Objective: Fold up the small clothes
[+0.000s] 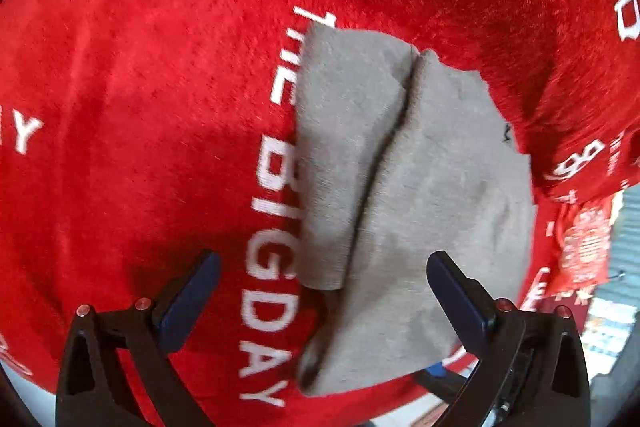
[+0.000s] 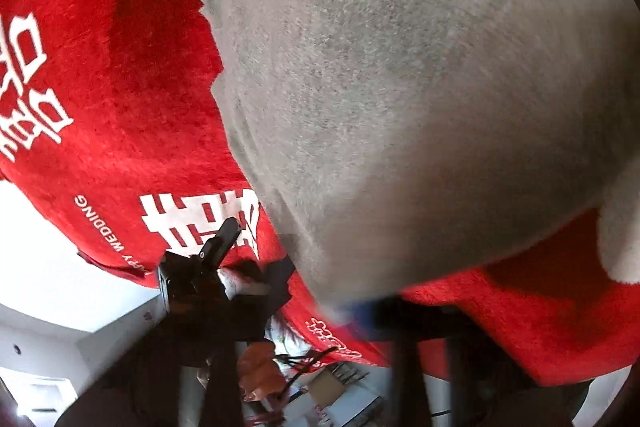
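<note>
Left claw (image 1: pixel 320 291) spread, hovering above grey garment (image 1: pixel 400 187), folded partway on red blanket (image 1: pixel 140 107). Right claw (image 2: pixel 360 307) state: I cannot tell, cloth hides it. Further folds probably remain.

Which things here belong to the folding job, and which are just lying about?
Job:
grey garment, partly folded
left tongs, open
right tongs, blurred, at the garment's edge

Lying about:
red printed cloth underneath
room clutter beyond the table edge
</note>
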A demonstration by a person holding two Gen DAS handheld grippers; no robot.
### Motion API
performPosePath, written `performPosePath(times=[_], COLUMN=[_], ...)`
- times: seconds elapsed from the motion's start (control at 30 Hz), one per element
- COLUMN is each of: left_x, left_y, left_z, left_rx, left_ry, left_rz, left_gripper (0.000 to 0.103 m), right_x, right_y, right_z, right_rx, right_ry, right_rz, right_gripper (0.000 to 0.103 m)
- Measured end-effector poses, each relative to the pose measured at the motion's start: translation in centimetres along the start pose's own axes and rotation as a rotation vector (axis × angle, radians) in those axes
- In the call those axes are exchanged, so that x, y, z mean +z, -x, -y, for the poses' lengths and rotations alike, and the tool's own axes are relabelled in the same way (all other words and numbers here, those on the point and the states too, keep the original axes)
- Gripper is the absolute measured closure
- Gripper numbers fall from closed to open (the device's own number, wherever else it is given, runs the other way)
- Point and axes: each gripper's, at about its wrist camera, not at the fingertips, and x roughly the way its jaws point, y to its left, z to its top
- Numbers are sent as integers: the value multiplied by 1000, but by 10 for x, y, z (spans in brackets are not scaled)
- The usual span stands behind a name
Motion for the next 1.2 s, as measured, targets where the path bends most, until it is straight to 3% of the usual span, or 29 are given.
performPosePath(times=[0.1, 0.23, 0.4, 0.5, 0.63, 0.73, 0.87, 0.9, 0.97, 1.0, 1.03, 1.13, 1.2], left_x=[0, 7, 17, 20, 24, 23, 18, 17, 14, 14, 12, 9, 8], left_y=[-6, -19, -32, -35, -42, -53, -65, -67, -69, -69, -69, -71, -72], left_z=[1, 11, 40, 73, 102, 110, 110, 111, 114, 117, 119, 125, 129], left_rx=[-42, -121, -225, -268, -229, -143, -47, -24, 4, 26, 54, 104, 133], left_ry=[13, 30, 12, -48, -107, -128, -137, -145, -164, -172, -182, -198, -202], left_rz=[-16, -45, -78, -64, -51, -60, -63, -62, -57, -52, -45, -28, -16], left_gripper=[0, 0, 0, 0, 1, 9, 9, 9, 9, 9, 9, 9, 16], right_x=[3, 6, 4, -1, -6, -8, -1, 4, 18, 26, 35, 60, 77], right_y=[10, 23, 30, 28, 25, 29, 51, 60, 81, 91, 99, 103, 94], right_z=[-19, -49, -54, -42, -23, -26, -42, -49, -65, -72, -80, -99, -106], right_rx=[88, 135, 112, 73, -41, -190, -311, -337, -372, -379, -387, -457, -519], right_ry=[36, 114, 159, 142, 141, 216, 340, 374, 426, 450, 478, 544, 579], right_rz=[-6, -24, -59, -88, -145, -208, -238, -219, -138, -87, -45, 37, 62], right_gripper=[95, 95, 95, 95, 95, 91, 91, 86, 50, 49, 50, 96, 96])
